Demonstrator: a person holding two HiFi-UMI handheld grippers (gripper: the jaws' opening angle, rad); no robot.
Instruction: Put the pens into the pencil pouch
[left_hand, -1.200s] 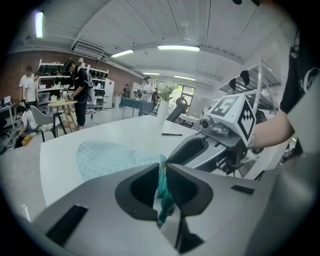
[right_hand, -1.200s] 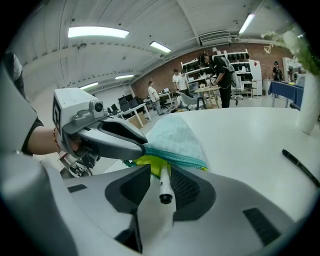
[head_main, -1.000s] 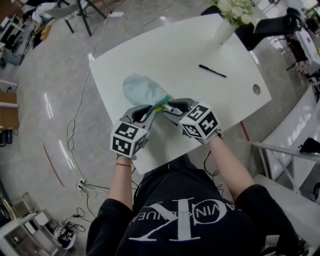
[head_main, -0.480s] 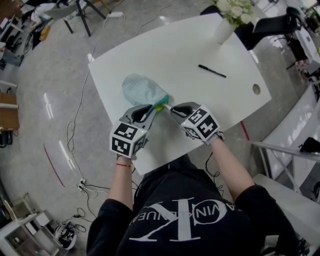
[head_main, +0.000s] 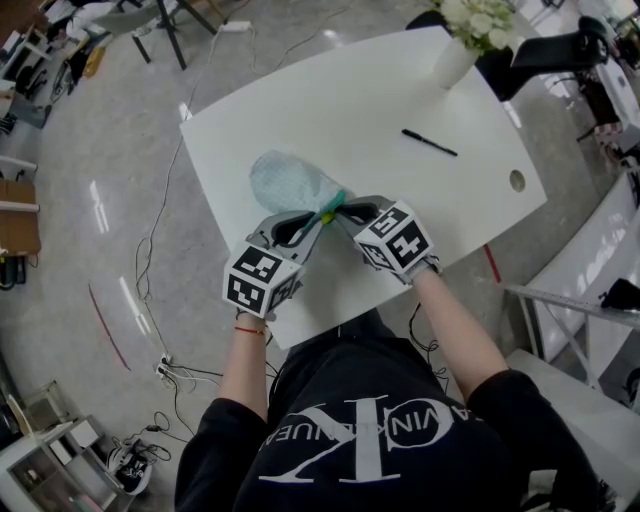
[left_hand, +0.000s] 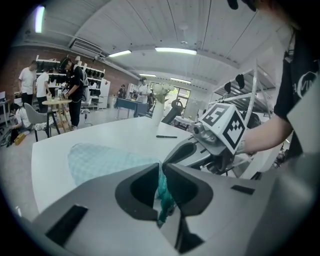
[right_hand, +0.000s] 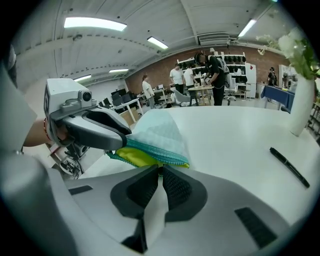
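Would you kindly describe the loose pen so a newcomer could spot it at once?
On the white table, look to the far side, near the white flower vase. The pen lies alone on bare tabletop: slim and black, unlike the pale teal pouch at the near edge.

You're in an open lab-workshop: beyond your white table stand a brick wall, stocked shelves and people at benches; cables trail beside it.

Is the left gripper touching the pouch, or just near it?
Touching. In the left gripper view, the left gripper has its jaws pinched on the pouch at its teal edge, with fabric squeezed between them.
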